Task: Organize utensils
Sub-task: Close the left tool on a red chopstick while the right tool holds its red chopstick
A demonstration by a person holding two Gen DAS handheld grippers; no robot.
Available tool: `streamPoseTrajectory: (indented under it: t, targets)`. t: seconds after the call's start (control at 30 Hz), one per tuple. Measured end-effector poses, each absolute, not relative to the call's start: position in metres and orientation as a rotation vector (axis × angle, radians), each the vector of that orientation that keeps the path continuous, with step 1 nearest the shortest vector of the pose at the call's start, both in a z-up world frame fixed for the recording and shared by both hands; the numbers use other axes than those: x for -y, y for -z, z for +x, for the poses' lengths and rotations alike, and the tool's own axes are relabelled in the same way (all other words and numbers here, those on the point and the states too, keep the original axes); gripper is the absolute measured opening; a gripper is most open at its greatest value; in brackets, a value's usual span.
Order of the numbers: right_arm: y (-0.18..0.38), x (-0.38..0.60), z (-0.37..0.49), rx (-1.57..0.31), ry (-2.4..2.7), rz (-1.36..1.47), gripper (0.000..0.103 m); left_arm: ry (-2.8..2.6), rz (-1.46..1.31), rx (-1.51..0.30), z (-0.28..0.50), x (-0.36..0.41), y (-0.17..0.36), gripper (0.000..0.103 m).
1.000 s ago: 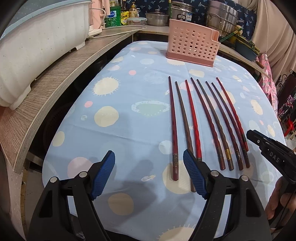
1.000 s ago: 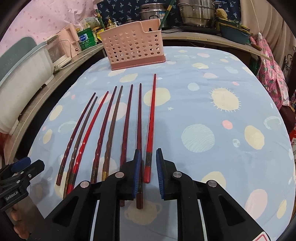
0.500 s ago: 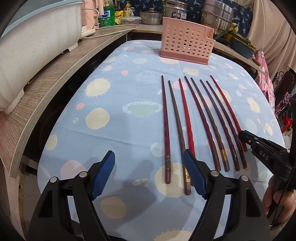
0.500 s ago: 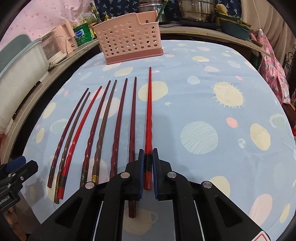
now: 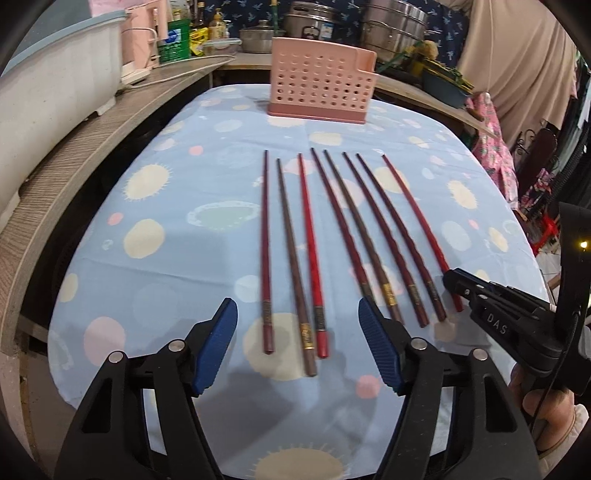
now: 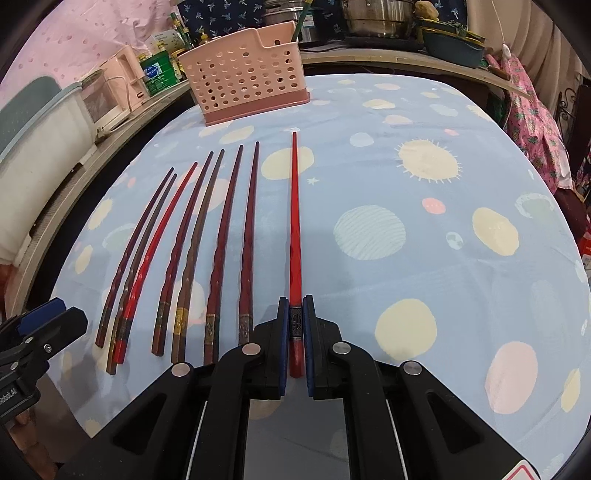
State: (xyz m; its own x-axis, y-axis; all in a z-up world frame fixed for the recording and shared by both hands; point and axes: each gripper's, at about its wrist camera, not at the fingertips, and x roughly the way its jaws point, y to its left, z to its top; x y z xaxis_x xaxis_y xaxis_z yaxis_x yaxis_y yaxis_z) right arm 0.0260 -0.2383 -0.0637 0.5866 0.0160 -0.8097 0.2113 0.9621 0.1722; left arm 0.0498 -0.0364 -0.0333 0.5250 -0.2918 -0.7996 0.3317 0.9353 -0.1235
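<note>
Several red and brown chopsticks (image 6: 192,236) lie side by side on the spotted blue tablecloth (image 6: 424,258). My right gripper (image 6: 295,332) is shut on the thick end of the rightmost bright red chopstick (image 6: 294,221), which sits apart from the row; the left wrist view shows this chopstick (image 5: 417,214) too. My left gripper (image 5: 297,339) hovers over the near ends of the three leftmost chopsticks (image 5: 291,243). Its jaws are closing, and the blue pads (image 5: 218,343) touch none of them. The pink perforated basket (image 5: 321,85) stands upright at the table's far end.
A wooden counter (image 5: 74,147) with a white tub (image 5: 44,85) runs along the left of the table. Pots (image 5: 310,22), bottles and boxes crowd the shelf behind the basket. A pink patterned cloth (image 6: 532,118) hangs at the right, where a hand (image 5: 546,406) holds the right gripper.
My right gripper closed on the rightmost red chopstick, which now lies apart from the row. My left gripper shifted right over the three leftmost chopstick ends, and its jaws narrowed a little.
</note>
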Motion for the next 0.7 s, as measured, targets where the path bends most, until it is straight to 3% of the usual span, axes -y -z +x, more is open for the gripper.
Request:
streamPoseTrajectory:
  t: [0.13, 0.27, 0.7]
  targets:
    - [0.064, 0.239, 0.020, -0.939, 0.115, 0.269, 0.007, 0.420, 0.044, -0.957, 0.049, 0.048, 0.038, 0.057]
    - [0.064, 0.239, 0.019, -0.938, 0.115, 0.271, 0.007, 0.448, 0.023, -0.999, 0.056, 0.054, 0.048, 0.043]
    - [0.064, 0.241, 0.018, -0.934, 0.106, 0.283, 0.007, 0.445, -0.037, -1.073, 0.067, 0.048, 0.066, 0.033]
